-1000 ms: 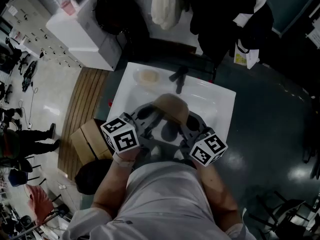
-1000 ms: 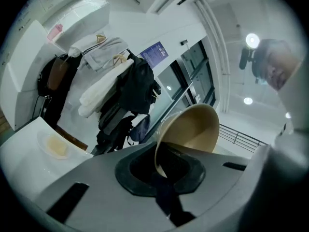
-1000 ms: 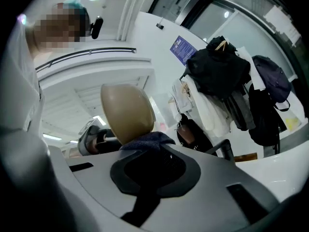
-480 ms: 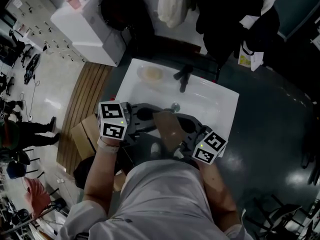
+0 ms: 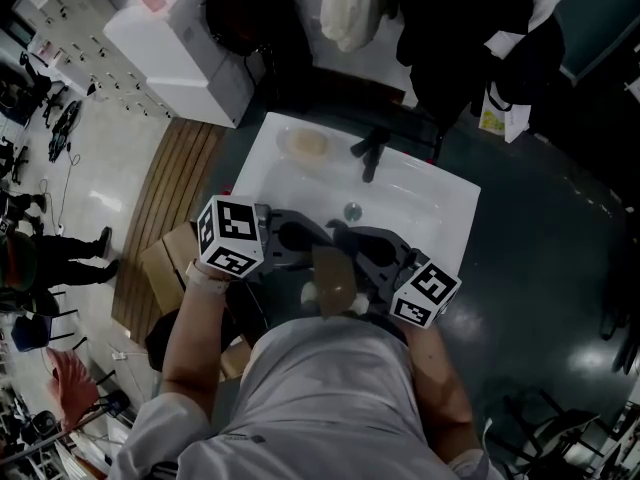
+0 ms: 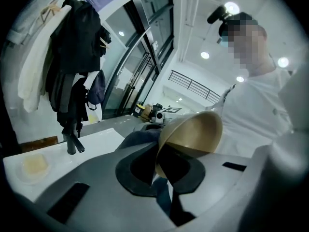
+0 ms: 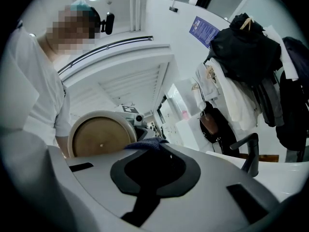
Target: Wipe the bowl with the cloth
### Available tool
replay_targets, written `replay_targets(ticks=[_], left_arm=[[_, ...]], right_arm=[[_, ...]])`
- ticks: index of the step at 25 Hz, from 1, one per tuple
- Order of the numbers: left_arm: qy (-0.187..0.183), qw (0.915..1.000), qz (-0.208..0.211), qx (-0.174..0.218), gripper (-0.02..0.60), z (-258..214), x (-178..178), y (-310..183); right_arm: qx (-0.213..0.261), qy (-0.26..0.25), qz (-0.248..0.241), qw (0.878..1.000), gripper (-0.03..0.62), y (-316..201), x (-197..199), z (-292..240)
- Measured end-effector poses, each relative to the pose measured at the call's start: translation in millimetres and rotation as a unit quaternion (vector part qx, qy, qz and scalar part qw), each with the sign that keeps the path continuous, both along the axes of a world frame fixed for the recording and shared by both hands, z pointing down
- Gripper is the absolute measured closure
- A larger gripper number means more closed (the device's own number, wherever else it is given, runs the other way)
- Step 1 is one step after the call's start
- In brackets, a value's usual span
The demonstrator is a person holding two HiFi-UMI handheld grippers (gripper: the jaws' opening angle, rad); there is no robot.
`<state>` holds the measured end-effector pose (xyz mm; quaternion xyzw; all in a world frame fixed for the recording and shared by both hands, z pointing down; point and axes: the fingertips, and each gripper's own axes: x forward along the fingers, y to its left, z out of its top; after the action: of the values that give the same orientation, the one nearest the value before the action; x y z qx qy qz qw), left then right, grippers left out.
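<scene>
Over the white sink (image 5: 425, 200) a tan bowl (image 5: 331, 276) hangs tipped on its edge between the two grippers. My left gripper (image 5: 308, 248) is shut on the bowl's rim (image 6: 163, 154); the bowl's round outside (image 6: 195, 132) rises to the right of the jaws. My right gripper (image 5: 360, 260) is shut on a dark blue cloth (image 7: 147, 144), which pokes out past its jaws right beside the bowl's base (image 7: 100, 139). Part of the cloth (image 6: 139, 137) also lies behind the left jaw. In the head view the cloth is mostly hidden.
A dark faucet (image 5: 369, 154) stands at the sink's back, a drain (image 5: 351, 211) sits in the basin, and a round tan thing (image 5: 304, 145) lies at the back left corner. Coats (image 6: 77, 42) hang on the wall behind. A cardboard box (image 5: 172, 263) sits on the floor at left.
The bowl has turned from dome-up to standing on edge and come lower, closer to the person's body. Both grippers drew back with it, the left cube shifting left.
</scene>
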<state>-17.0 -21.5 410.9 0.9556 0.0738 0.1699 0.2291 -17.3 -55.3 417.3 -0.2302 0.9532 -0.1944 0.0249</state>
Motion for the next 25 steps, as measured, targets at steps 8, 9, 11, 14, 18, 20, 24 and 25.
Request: replay_targets(ticks=[8, 9, 11, 14, 18, 20, 24, 25], left_arm=[[-0.094, 0.9938, 0.045, 0.039, 0.565, 36.4, -1.8, 13.3], [-0.1, 0.9932, 0.047, 0.037, 0.565, 40.7, -1.7, 13.8], [-0.109, 0.9926, 0.044, 0.03, 0.565, 47.7, -1.7, 13.6], [-0.134, 0.9904, 0.026, 0.024, 0.565, 62.1, -1.7, 8.0], [-0.125, 0.9921, -0.011, 0.004, 0.563, 67.4, -4.2, -2.2], [-0.116, 0.9925, -0.039, -0.01, 0.563, 67.0, -8.1, -11.6], [-0.097, 0.9898, -0.097, -0.04, 0.563, 64.5, -17.3, -31.9], [-0.093, 0.9885, -0.11, -0.046, 0.563, 64.1, -19.1, -36.0]], right_arm=[[0.062, 0.039, -0.031, 0.997, 0.56, 6.4, -7.9, -15.3], [0.074, 0.048, -0.041, 0.995, 0.56, 8.5, -9.9, -17.9], [0.093, 0.06, -0.065, 0.992, 0.56, 14.4, -14.2, -24.0], [0.103, 0.073, -0.094, 0.988, 0.56, 25.6, -24.3, -31.9], [0.099, 0.071, -0.097, 0.988, 0.56, 31.2, -27.5, -36.2], [0.096, 0.064, -0.097, 0.989, 0.56, 32.1, -25.1, -39.7], [0.117, 0.059, -0.108, 0.985, 0.56, 33.9, -21.4, -41.9], [0.119, 0.055, -0.108, 0.985, 0.56, 34.4, -20.5, -42.7]])
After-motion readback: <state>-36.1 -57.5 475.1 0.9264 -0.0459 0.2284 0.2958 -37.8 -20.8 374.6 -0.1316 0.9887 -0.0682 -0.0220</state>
